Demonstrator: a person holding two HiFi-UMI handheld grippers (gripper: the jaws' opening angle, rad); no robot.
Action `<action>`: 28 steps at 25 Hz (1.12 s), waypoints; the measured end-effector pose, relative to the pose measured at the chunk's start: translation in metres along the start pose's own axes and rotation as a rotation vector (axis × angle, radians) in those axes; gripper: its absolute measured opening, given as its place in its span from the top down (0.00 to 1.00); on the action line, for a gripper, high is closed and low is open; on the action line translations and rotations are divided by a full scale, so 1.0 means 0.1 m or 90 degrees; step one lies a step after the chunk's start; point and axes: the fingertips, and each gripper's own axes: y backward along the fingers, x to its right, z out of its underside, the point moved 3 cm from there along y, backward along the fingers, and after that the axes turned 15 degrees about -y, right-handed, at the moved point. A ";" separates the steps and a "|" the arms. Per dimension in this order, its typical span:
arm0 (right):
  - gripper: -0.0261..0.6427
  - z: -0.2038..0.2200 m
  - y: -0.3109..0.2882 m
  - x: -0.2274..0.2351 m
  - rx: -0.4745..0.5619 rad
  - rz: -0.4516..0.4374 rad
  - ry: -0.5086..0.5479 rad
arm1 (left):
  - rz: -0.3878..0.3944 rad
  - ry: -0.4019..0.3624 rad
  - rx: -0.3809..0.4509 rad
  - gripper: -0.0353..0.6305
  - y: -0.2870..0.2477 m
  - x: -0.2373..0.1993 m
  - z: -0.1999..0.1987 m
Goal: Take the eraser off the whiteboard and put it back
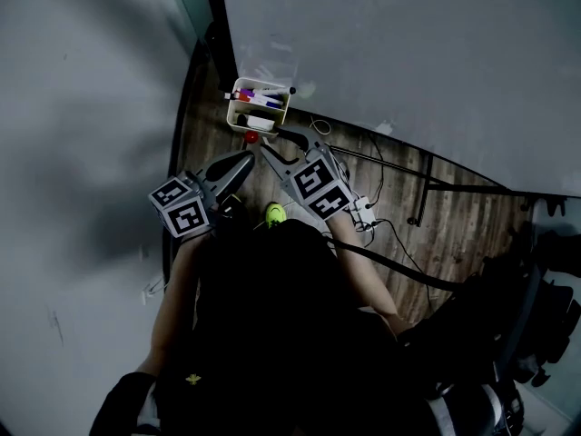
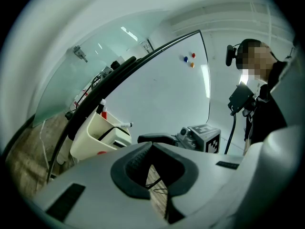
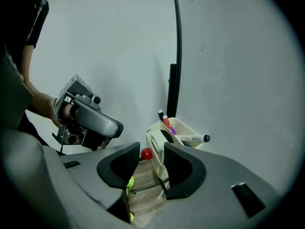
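Note:
The eraser (image 1: pixel 259 123), a white block with a black band, lies in a cream marker basket (image 1: pixel 238 107) that hangs at the whiteboard's (image 1: pixel 408 62) lower corner. The eraser (image 2: pixel 113 135) shows in the basket in the left gripper view, and in the right gripper view the eraser (image 3: pixel 156 143) sits just beyond the jaws. My right gripper (image 1: pixel 270 140) is open a short way before the basket (image 3: pixel 187 129), with nothing between its jaws. My left gripper (image 1: pixel 247 157) hovers beside it, to the left; its jaws meet at the tips and hold nothing.
Several markers (image 1: pixel 263 93) stand in the basket. A small red round thing (image 1: pixel 251 137) sits just below it. Cables (image 1: pixel 381 184) and the board's stand legs (image 1: pixel 427 189) cross the wooden floor. A yellow-green object (image 1: pixel 275 213) lies near my feet. Another person (image 2: pixel 259 104) stands at the right.

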 end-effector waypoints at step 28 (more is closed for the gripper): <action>0.64 0.00 -0.36 0.19 -0.119 0.000 0.031 | 0.010 0.051 0.048 0.94 -0.03 -0.51 -0.09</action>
